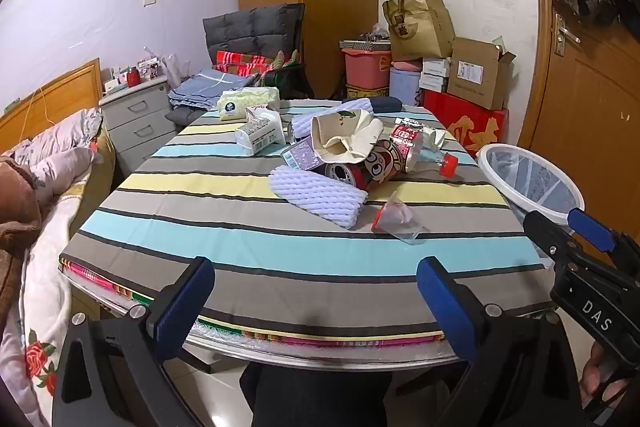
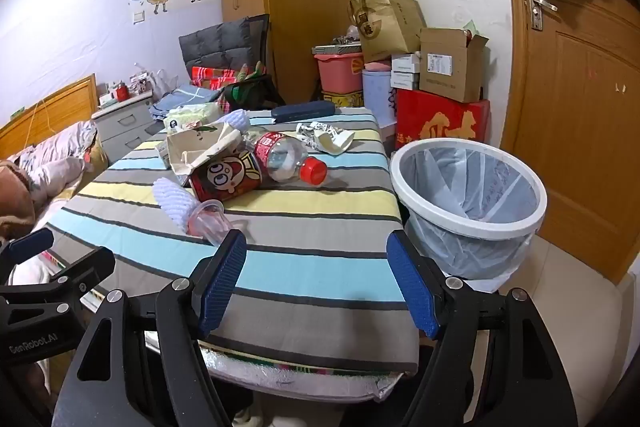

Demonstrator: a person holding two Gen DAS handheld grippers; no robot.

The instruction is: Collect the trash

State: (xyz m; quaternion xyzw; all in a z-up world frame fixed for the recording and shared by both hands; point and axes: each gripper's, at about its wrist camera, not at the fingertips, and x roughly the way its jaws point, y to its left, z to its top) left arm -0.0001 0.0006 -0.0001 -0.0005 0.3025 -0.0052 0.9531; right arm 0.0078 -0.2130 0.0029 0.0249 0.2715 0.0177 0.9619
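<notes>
Trash lies on a striped table [image 1: 224, 239]: a white foam net [image 1: 316, 197], a clear jelly cup [image 1: 396, 219], a red cartoon can [image 1: 368, 167], a torn paper box [image 1: 344, 139], a plastic bottle with a red cap [image 2: 288, 157] and a crumpled wrapper [image 2: 324, 137]. A white-rimmed bin with a liner [image 2: 468, 187] stands right of the table. My left gripper [image 1: 316, 303] is open and empty over the near table edge. My right gripper [image 2: 320, 283] is open and empty, near the jelly cup [image 2: 210, 221].
A tissue pack [image 1: 248, 99] and a dark case [image 2: 302, 111] lie at the far end. A bed [image 1: 44, 187] is on the left. Boxes [image 1: 464, 95] stack behind the table. A wooden door [image 2: 576, 107] is behind the bin.
</notes>
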